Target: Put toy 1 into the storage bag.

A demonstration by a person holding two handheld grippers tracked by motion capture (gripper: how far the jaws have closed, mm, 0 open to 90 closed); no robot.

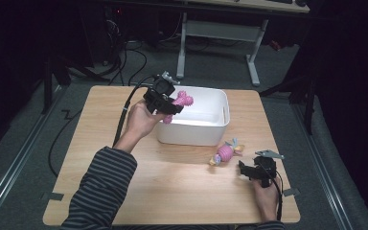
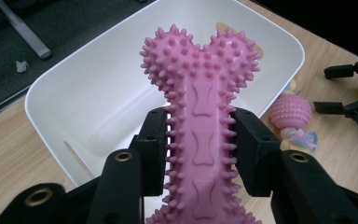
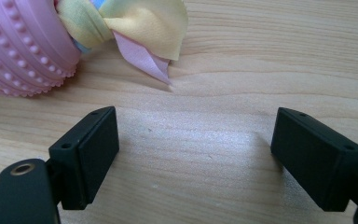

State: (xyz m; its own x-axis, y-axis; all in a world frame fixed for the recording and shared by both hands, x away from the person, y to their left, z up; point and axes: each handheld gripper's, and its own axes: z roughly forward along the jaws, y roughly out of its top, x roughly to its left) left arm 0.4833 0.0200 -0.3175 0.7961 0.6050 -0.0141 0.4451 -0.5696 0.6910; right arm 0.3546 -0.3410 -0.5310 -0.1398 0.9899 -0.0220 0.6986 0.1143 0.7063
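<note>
the left gripper (image 1: 168,106) hung over the near left corner of the white bin (image 1: 206,135), its jaws clamped on the shaft of the pink spiky bone toy (image 1: 179,103) (the left gripper view showed both pads (image 2: 254,149) pressed into the toy's spikes, the knobbed end pointing out over the bin's bare floor). to the right of the bin, on the wooden table (image 1: 172,187), lay a pink ribbed ball toy with pastel cloth tails (image 1: 226,153), touching nothing. farther right, the right gripper (image 1: 244,168) sat low over the table with its jaws spread wide and empty, the ball toy just beyond its left pad.
</note>
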